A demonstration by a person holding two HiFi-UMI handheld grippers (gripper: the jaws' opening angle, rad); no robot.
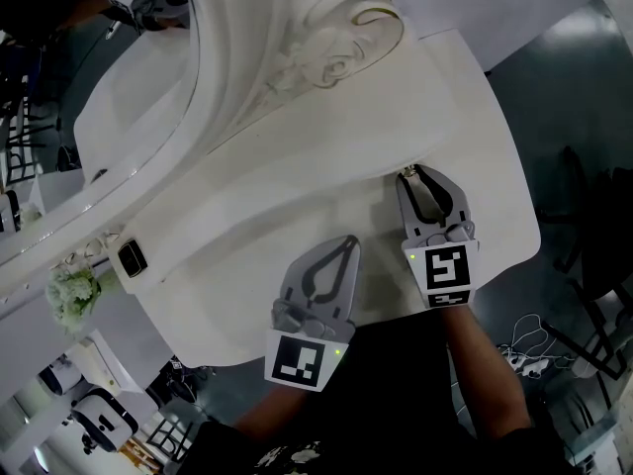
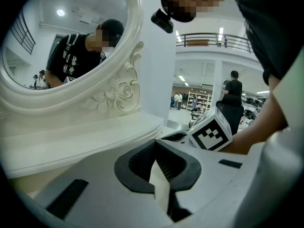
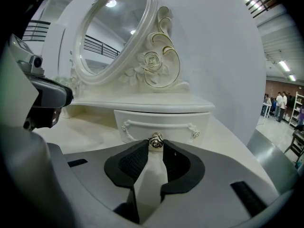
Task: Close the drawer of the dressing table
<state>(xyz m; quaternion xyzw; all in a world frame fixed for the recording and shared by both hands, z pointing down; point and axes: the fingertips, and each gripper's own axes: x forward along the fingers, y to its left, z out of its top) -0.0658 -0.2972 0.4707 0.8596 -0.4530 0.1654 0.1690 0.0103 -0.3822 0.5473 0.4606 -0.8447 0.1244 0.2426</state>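
The drawer (image 3: 142, 126) of the white dressing table (image 1: 297, 181) is seen in the right gripper view as a low, curved front set under the ledge that carries the oval mirror (image 3: 111, 32). Whether that front sits flush with the ledge or a little out of it cannot be told. At the middle of the front a small rose-shaped knob (image 3: 156, 139) is fixed, and it is clasped between the fingertips of the right gripper (image 1: 412, 177). The dark pads are pressed on it from both sides, while the gap behind the tips is left open. In the head view this gripper is held at the right-hand part of the table top, with its tips against the edge of the upper tier.

The left gripper (image 1: 349, 239) is held over the bare table top, just beside the right one and nearer the person. Its jaws are brought together at the tips, and nothing is caught between them (only the hollow between the curved pads shows). Whether it touches the table top cannot be told. A bunch of pale flowers (image 1: 71, 295) is seen at the far left end of the table, well apart from both grippers.
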